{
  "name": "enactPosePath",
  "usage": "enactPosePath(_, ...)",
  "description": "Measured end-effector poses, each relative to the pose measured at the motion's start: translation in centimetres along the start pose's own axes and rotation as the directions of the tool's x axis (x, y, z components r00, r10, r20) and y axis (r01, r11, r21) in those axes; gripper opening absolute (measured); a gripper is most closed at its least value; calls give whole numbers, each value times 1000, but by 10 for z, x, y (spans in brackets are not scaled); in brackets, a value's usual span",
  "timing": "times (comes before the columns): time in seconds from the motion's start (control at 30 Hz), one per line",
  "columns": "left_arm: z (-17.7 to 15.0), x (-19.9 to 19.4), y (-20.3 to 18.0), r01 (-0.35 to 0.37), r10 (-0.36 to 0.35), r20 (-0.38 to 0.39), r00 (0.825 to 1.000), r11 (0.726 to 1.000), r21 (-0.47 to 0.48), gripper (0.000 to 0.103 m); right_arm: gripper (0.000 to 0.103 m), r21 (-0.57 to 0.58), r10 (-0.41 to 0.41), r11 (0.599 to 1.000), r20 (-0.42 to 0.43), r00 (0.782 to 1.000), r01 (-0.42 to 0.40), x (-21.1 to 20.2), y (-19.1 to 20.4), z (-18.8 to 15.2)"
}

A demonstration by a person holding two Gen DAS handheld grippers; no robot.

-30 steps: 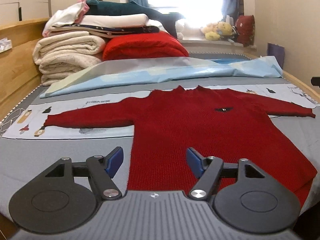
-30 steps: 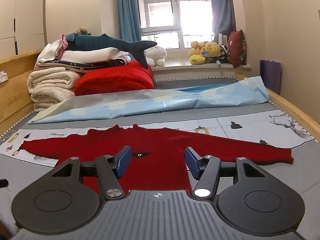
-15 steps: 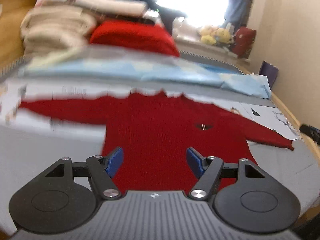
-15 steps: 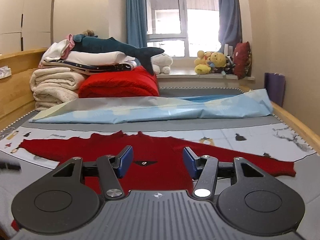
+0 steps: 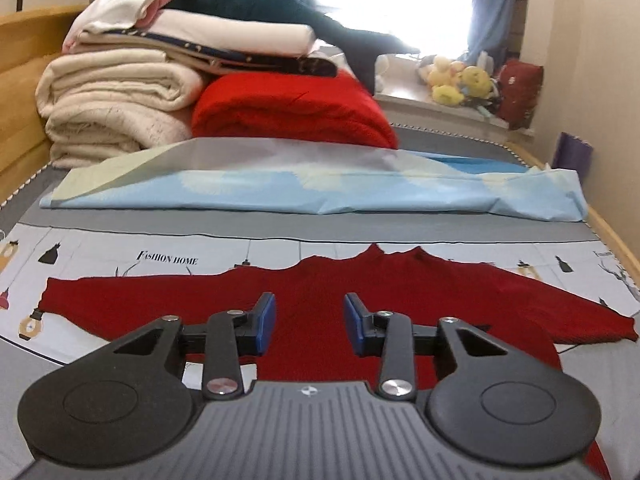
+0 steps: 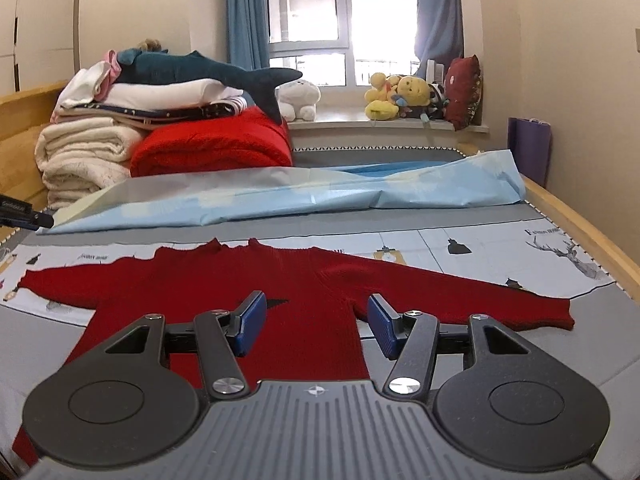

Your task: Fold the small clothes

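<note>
Across the lower middle of both wrist views, a small red sweater lies flat on the printed bedsheet, sleeves stretched toward the left and right edges, neckline pointing to the upper part of the frame. We judge the folding not yet begun: our left gripper and right gripper both hover above the body of the knit, jaws spread wide and holding nothing. The next move, as we read it, calls for lowering onto a sleeve cuff or side edge, pinching it and carrying it inward. The sweater looks thick, ribbed and smooth, with a small dark emblem on the chest. Stacked blankets fill the upper left.
</note>
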State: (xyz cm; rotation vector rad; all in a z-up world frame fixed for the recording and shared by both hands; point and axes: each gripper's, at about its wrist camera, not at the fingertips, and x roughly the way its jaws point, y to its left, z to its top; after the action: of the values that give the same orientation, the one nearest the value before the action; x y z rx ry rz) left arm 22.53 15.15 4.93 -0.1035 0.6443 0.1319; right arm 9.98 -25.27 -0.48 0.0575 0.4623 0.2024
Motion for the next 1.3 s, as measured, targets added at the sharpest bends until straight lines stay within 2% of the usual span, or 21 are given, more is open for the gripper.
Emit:
enactPosePath(0.13,4,16,10,-8,8,-22,1000,999,-33,41,56,-36,48,998,-57,997,-50,11,9,7)
enactPosePath(0.33,5,38,21,-42,40,-43,998,998,-44,41,56,-13,128,992,-38,991,-129,28,35,58)
enactPosePath(0.53,5,60,35,-71,65,-81,995,995,-66,41,56,-32,166,986,4,986,-165,77,82,105)
enactPosePath(0.63,-1,76,50,-82,71,-109,991,992,-100,41,56,-51,155,986,-40,987,-157,111,98,105)
enactPosePath(0.73,-14,96,77,-106,83,-149,985,983,-153,41,55,-29,157,987,-103,982,-161,143,100,86)
enactPosePath(0.77,-19,104,90,-123,93,-167,982,976,-180,41,52,-17,152,988,-135,979,-156,153,99,76)
enactPosePath(0.8,-22,113,103,-146,107,-188,976,967,-208,41,42,-7,138,990,-184,973,-142,163,98,67)
enactPosePath(0.83,-25,121,118,-169,119,-207,971,955,-244,41,35,2,130,991,-225,966,-133,172,98,63)
enactPosePath(0.87,-28,129,137,-193,133,-216,967,938,-288,41,33,22,141,990,-244,959,-140,178,98,62)
enactPosePath(0.93,-35,143,174,-252,182,-218,959,901,-354,41,20,58,189,982,-212,959,-180,181,98,68)
enactPosePath(1.0,-47,154,210,-298,212,-237,948,853,-429,41,19,38,206,979,-168,964,-203,179,100,73)
enactPosePath(1.07,-62,163,244,-317,204,-262,943,790,-524,41,19,-22,179,983,-153,972,-184,180,103,74)
enactPosePath(1.17,-81,172,284,-308,169,-266,949,680,-666,45,19,-28,160,985,-188,969,-168,191,98,74)
enactPosePath(1.23,-86,178,296,-307,161,-268,950,642,-703,45,19,-4,162,986,-213,964,-166,199,93,72)
enactPosePath(1.3,-88,183,307,-314,170,-267,948,625,-715,45,19,-2,153,987,-234,960,-158,205,91,69)
